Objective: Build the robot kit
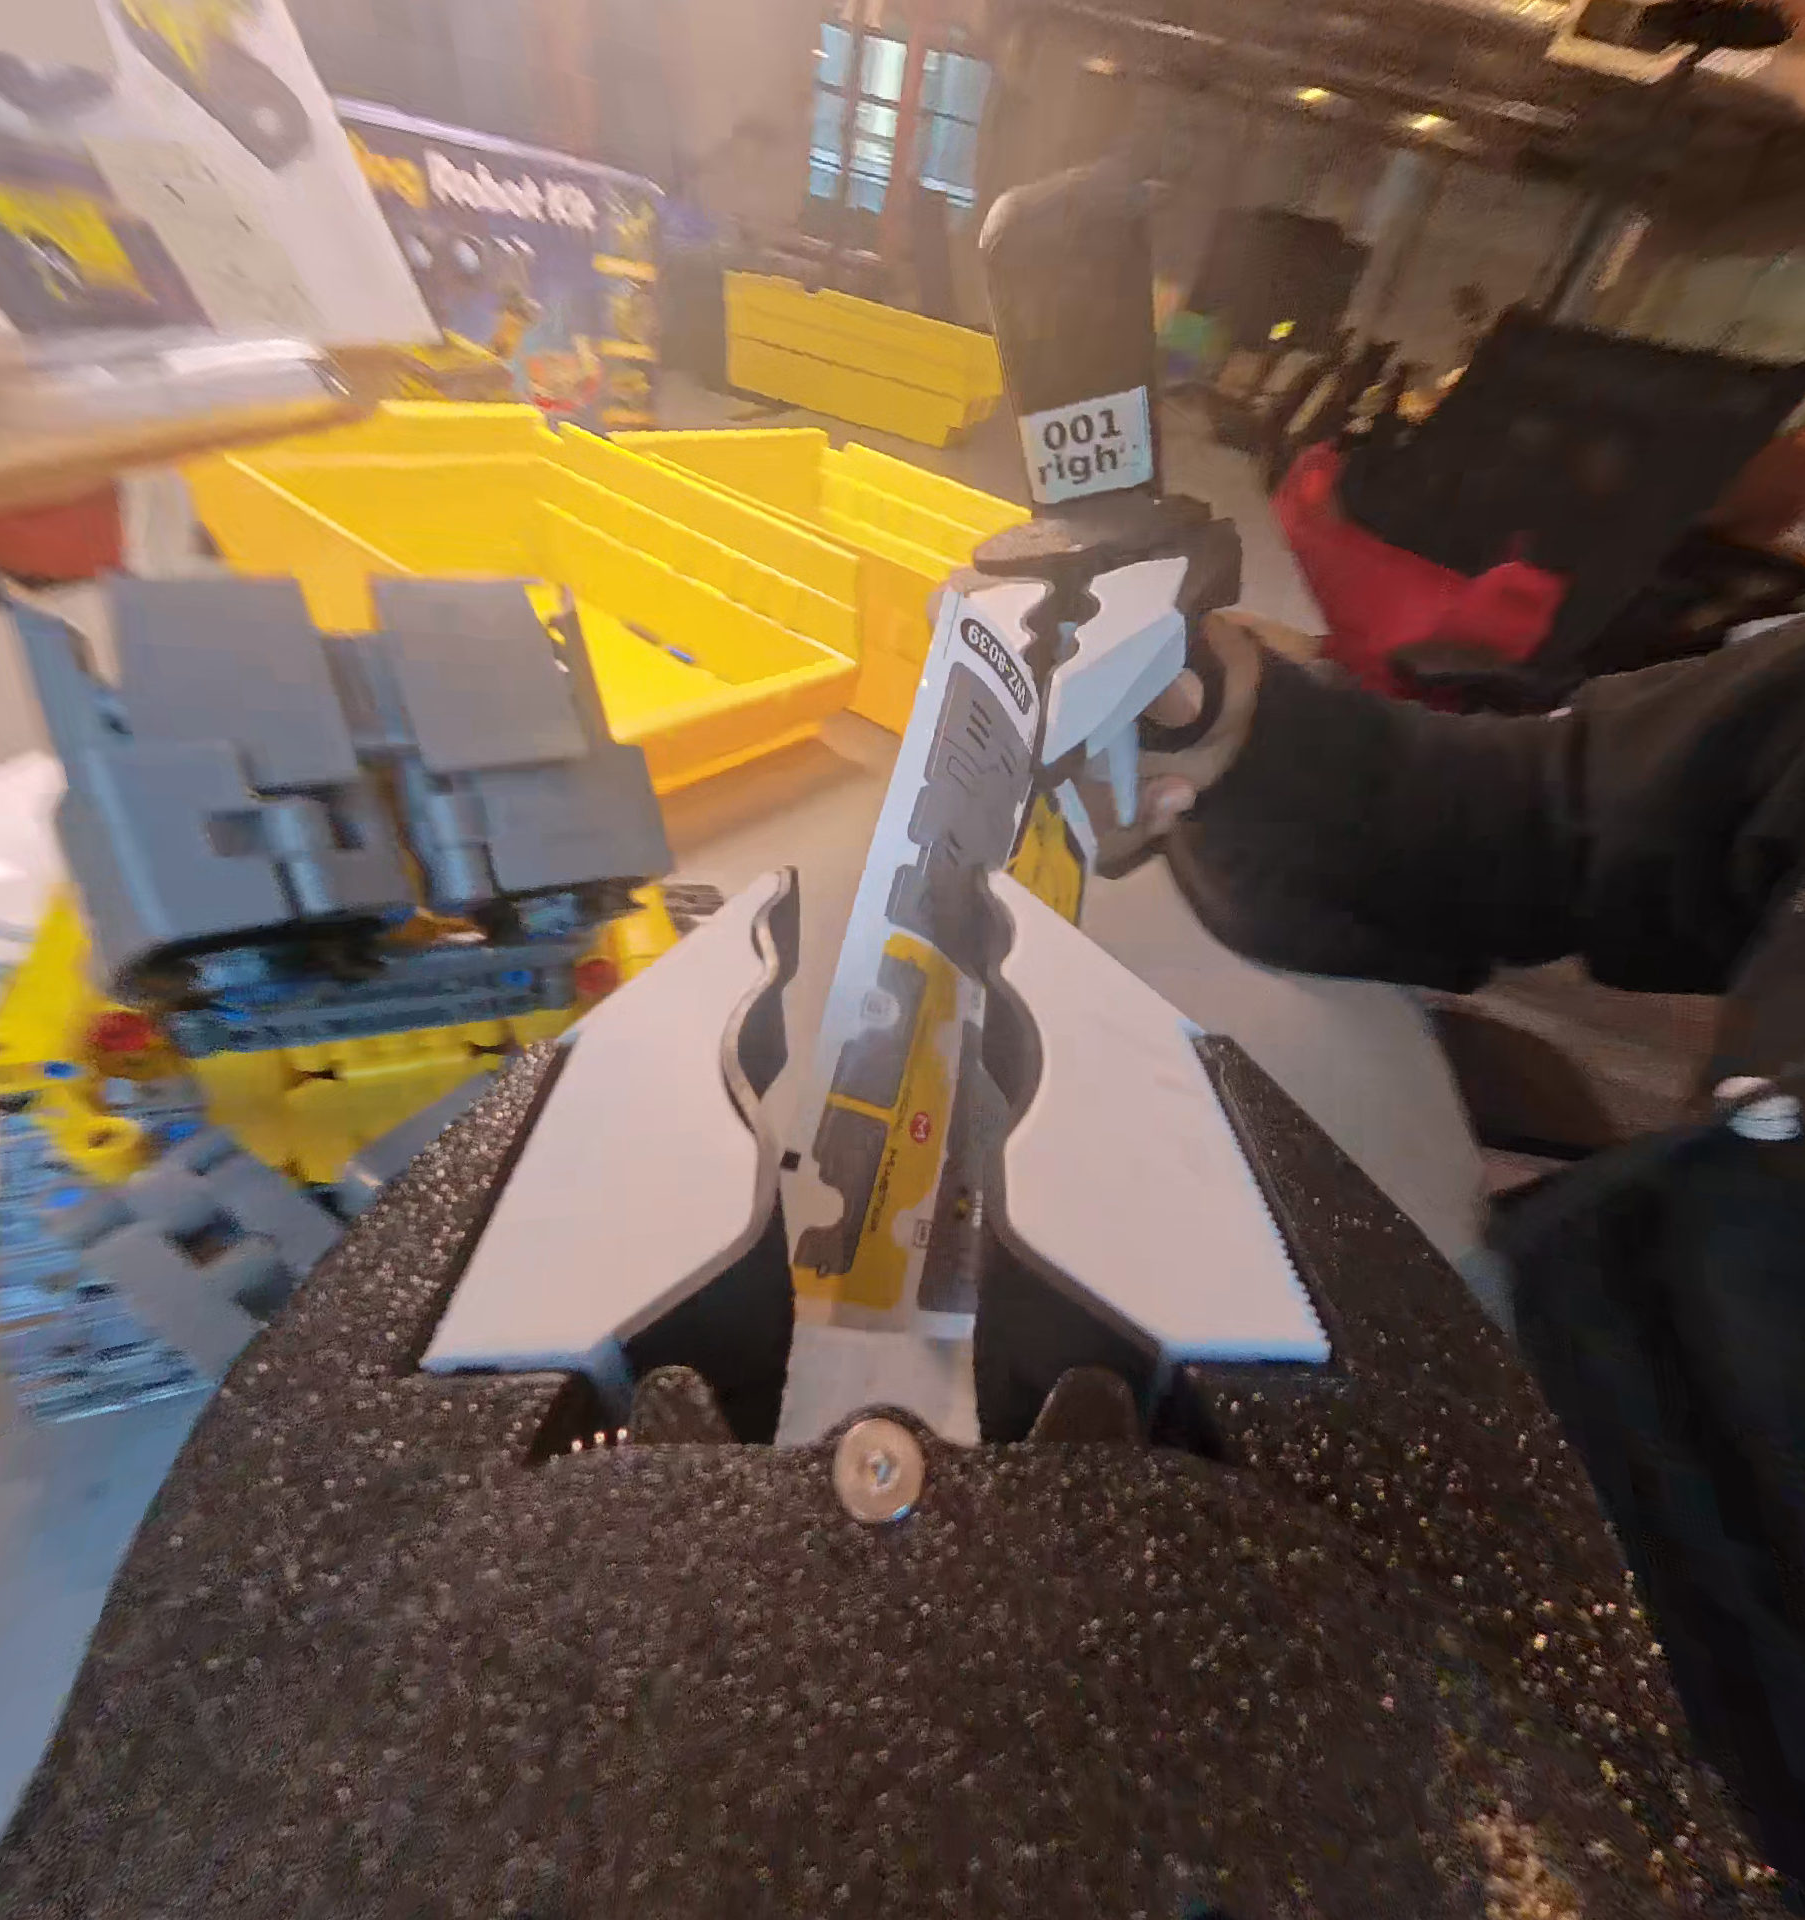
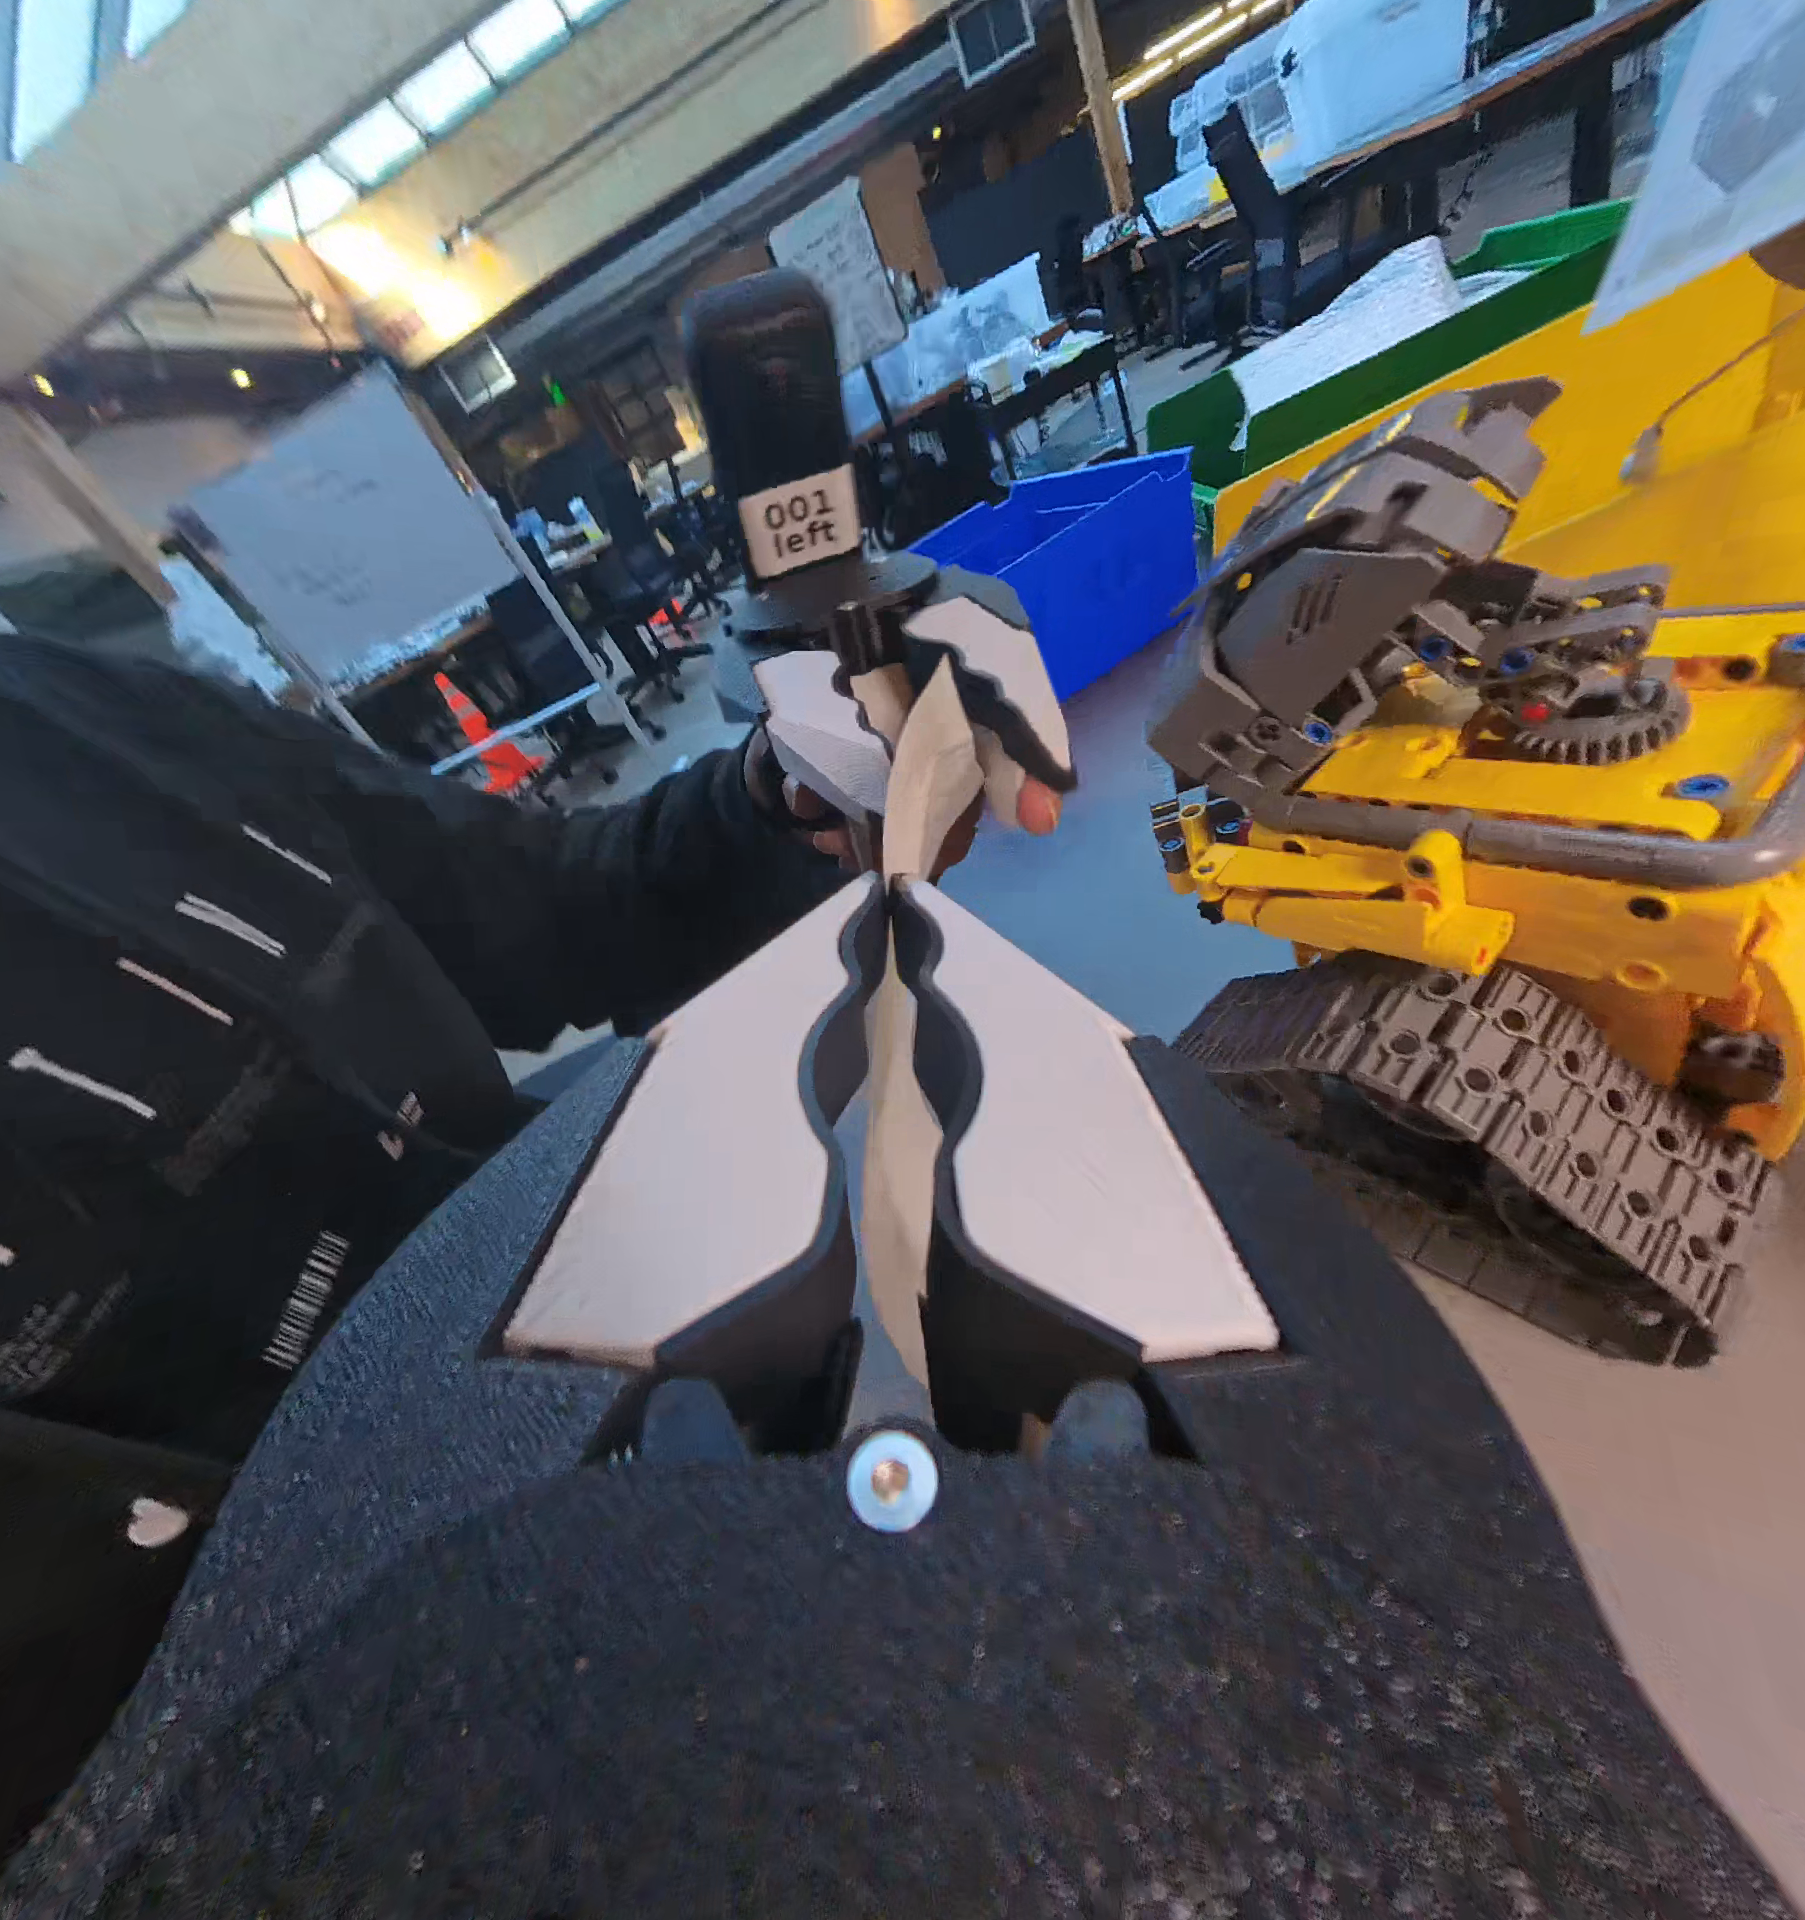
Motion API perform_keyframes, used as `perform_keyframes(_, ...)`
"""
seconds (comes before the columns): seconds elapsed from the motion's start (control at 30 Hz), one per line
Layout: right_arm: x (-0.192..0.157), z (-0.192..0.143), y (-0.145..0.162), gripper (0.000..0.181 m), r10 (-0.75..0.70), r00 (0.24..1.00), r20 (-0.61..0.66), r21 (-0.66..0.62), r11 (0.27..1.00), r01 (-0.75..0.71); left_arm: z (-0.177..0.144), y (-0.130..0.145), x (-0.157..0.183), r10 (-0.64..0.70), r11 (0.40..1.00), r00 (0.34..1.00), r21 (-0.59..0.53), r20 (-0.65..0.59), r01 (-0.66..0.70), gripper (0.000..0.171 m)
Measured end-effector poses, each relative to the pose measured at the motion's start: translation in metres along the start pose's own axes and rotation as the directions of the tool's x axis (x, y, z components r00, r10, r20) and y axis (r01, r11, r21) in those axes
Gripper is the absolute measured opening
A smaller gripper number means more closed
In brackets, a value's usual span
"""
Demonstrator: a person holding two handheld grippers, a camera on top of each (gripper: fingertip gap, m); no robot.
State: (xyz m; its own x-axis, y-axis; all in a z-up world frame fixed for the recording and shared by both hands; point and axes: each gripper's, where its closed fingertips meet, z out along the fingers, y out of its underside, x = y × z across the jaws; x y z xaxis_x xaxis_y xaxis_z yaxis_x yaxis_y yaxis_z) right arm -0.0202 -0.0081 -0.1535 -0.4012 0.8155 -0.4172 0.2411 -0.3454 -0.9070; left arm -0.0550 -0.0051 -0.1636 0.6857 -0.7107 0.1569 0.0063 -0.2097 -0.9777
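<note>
left wrist view: a printed sticker sheet [image 1: 903,997] is being pinched by the left gripper [image 1: 893,894] at one end and the right gripper [image 1: 1069,613] at the other, above the table [image 1: 1293,1039], beside a yellow brick-built tracked vehicle [image 1: 337,831].

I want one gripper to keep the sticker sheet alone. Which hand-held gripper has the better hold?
Right, probably. The right hand-held gripper pinches the sticker sheet flat, jaws nearly closed; the left hand-held gripper only holds it across its edges, jaws wider apart.
</note>
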Motion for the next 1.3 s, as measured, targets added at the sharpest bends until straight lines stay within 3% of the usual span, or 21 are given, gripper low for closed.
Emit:
perform_keyframes(0.07,0.009,-0.004,-0.006,0.000,0.081,0.997,-0.015,0.049,0.996,-0.080,-0.009,-0.014,-0.008,0.140,0.990,0.983,0.019,0.121,-0.143,0.033)
perform_keyframes(0.17,0.022,-0.008,-0.011,0.000,0.146,0.987,-0.065,0.101,0.985,-0.139,-0.014,-0.027,0.001,0.268,0.961,0.948,0.021,0.174,-0.276,0.034)
perform_keyframes(0.27,0.021,-0.002,-0.012,0.000,0.168,0.983,-0.075,0.126,0.979,-0.158,-0.001,-0.017,0.007,0.358,0.934,0.912,-0.061,0.199,-0.353,0.038)
perform_keyframes(0.37,0.004,0.009,-0.013,0.000,0.164,0.986,0.006,0.131,0.978,-0.163,0.010,-0.003,0.006,0.429,0.902,0.879,-0.143,0.210,-0.406,0.047)
perform_keyframes(0.57,-0.016,0.012,-0.008,0.000,0.137,0.982,0.133,0.089,0.985,-0.150,0.012,0.003,0.023,0.352,0.934,0.933,-0.091,0.079,-0.345,0.036)
perform_keyframes(0.67,-0.021,0.013,-0.004,0.000,0.136,0.973,0.185,0.073,0.986,-0.152,0.012,0.006,0.031,0.297,0.952,0.955,-0.073,0.002,-0.296,0.018)
perform_keyframes(0.87,-0.015,0.009,0.000,0.000,0.116,0.979,0.167,0.049,0.991,-0.126,0.009,0.010,0.039,0.185,0.979,0.977,-0.066,-0.102,-0.192,0.008)
perform_keyframes(0.97,-0.009,0.010,0.007,0.000,0.027,0.994,0.105,0.007,1.000,-0.028,0.009,0.017,0.040,0.060,0.992,0.984,-0.102,-0.168,-0.078,0.006)
perform_keyframes(1.1,-0.003,0.001,0.005,0.016,-0.284,0.958,-0.023,-0.077,0.956,0.282,0.007,0.023,0.040,-0.108,0.987,0.965,-0.143,-0.241,0.075,0.001)
perform_keyframes(1.2,-0.010,-0.007,-0.001,0.026,-0.580,0.811,-0.075,-0.168,0.809,0.563,0.008,0.030,0.044,-0.162,0.976,0.947,-0.189,-0.279,0.111,0.002)
perform_keyframes(1.3,-0.021,0.000,0.014,0.037,-0.765,0.644,-0.006,-0.297,0.616,0.730,0.012,0.042,0.049,-0.189,0.963,0.935,-0.244,-0.301,0.116,0.001)
